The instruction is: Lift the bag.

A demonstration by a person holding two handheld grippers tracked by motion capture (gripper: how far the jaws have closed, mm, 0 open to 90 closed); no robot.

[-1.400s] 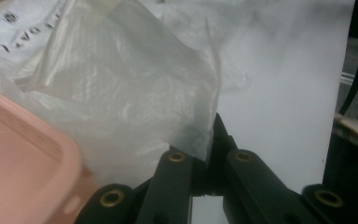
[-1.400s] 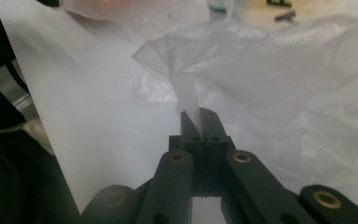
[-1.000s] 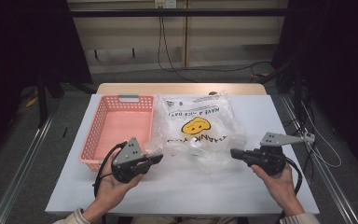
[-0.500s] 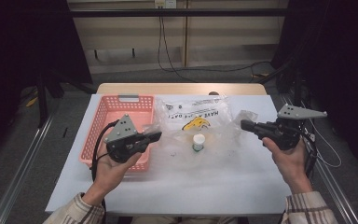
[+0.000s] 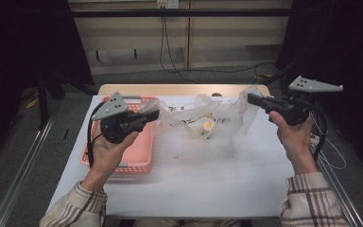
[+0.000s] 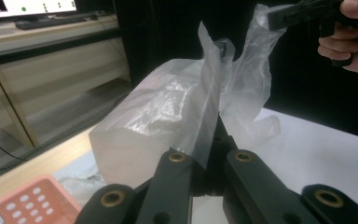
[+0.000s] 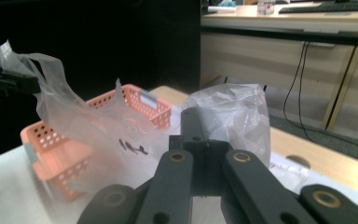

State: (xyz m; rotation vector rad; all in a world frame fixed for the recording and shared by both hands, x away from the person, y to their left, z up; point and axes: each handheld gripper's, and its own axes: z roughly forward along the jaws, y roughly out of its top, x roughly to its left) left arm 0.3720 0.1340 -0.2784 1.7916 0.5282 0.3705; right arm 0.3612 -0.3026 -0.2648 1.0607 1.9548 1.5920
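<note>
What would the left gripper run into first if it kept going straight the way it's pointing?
Mostly the plastic bag it already pinches. The left gripper points across the table toward the right gripper, which holds the bag's far side, so that would probably come next, though depth is hard to judge.

You're working in a lab or office test space, not a home. Your white table [image 5: 208, 189] stands on grey floor between metal rails [image 5: 23, 165], with black curtains [image 5: 23, 42] on both sides. Cables [image 5: 170, 52] hang down the wall panelling at the top centre, and a monitor [image 6: 28, 6] and keyboard [image 6: 51, 21] sit on a desk at the upper left of your left gripper view.
</note>
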